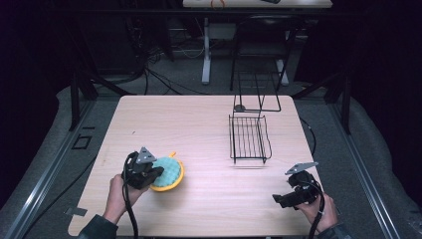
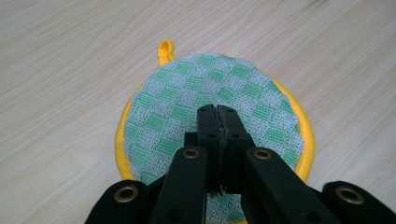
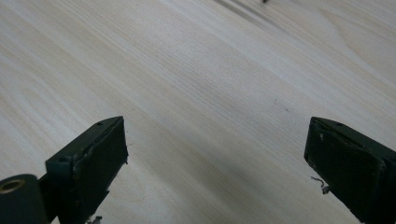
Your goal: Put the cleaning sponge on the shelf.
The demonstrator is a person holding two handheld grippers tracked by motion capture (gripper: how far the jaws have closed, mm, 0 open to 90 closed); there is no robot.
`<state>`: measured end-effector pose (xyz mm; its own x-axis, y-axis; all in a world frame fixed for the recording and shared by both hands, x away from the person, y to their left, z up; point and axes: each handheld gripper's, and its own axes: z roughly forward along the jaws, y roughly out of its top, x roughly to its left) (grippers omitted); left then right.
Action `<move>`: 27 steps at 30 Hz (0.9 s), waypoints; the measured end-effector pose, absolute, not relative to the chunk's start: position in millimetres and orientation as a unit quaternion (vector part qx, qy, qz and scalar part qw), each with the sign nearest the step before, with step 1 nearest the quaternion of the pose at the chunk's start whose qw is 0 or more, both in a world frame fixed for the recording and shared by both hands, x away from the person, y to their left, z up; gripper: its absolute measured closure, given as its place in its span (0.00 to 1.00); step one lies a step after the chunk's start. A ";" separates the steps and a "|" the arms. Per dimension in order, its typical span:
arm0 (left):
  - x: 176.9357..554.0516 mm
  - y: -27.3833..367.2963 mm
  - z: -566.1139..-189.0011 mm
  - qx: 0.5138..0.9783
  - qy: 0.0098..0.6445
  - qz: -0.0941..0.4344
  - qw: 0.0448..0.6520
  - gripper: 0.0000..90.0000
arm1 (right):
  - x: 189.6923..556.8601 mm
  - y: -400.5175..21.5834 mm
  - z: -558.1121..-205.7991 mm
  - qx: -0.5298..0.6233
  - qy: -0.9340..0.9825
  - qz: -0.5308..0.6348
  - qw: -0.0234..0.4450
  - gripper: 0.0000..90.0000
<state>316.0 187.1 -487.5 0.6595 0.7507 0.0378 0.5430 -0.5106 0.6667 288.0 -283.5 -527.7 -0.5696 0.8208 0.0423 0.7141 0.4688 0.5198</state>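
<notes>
Your left gripper (image 2: 217,109) sits in the lower left of the high view, jaws pressed together over the round green-checked pot holder (image 2: 212,116) with its yellow rim; whether they pinch the cloth, you cannot tell. Your right gripper (image 3: 217,154), at the lower right, has its jaws spread wide above bare table (image 3: 201,70). A black wire rack (image 1: 249,138) stands right of centre.

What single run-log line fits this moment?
left gripper: shut, over round scrub pad | right gripper: open, empty, above table | wire rack: untouched
</notes>
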 end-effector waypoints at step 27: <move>333.5 170.2 -470.6 0.853 0.360 0.174 0.335 0.99 | 288.4 -282.5 -529.7 0.445 0.855 0.245 0.100 0.04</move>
